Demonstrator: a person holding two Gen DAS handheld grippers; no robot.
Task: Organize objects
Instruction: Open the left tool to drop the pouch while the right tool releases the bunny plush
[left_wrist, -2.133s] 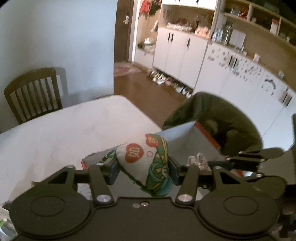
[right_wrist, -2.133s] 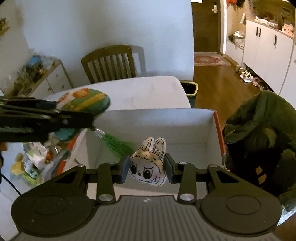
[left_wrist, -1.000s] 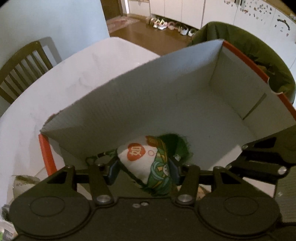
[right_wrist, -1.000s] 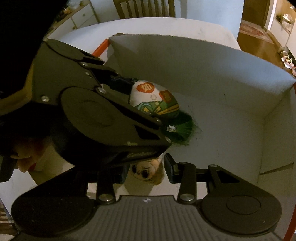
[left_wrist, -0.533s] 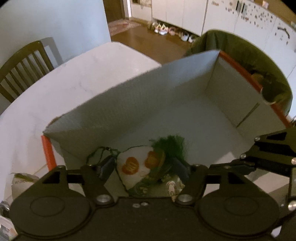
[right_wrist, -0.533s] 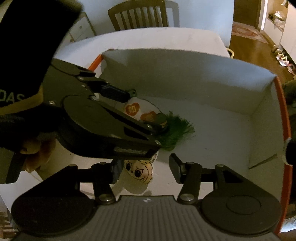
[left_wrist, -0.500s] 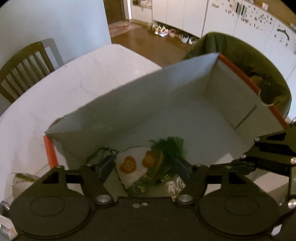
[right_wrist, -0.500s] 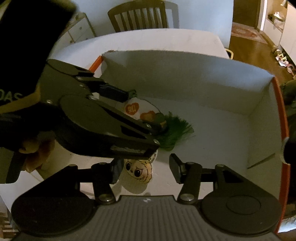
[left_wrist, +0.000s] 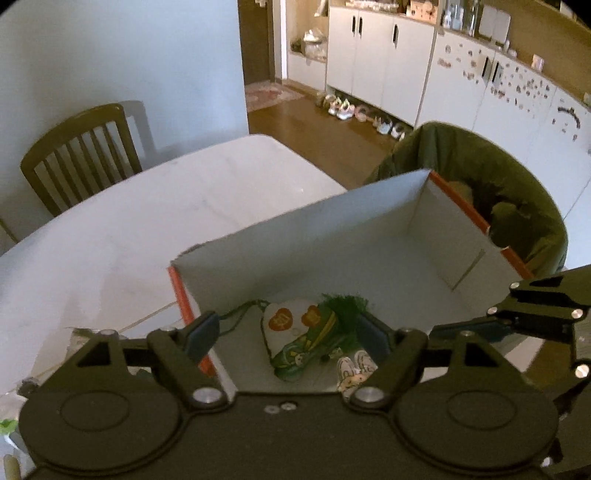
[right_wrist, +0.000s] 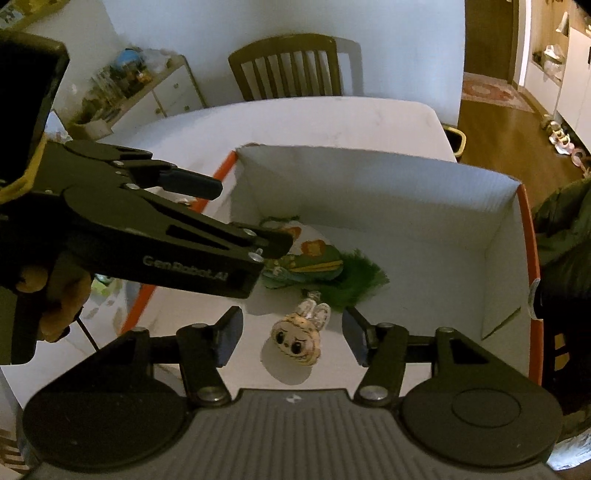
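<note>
Box: corrugated white walls, orange outer edges, open top, on pale worktop. Inside on the floor: soft printed pouch with green tassel, and a flat bunny-faced charm just beside it. Left gripper jaws apart, above the pouch, not touching. Right gripper jaws apart, charm lying between and below them. Left gripper's body hides part of the pouch in the right view. Charm half cut off in the left view.
</note>
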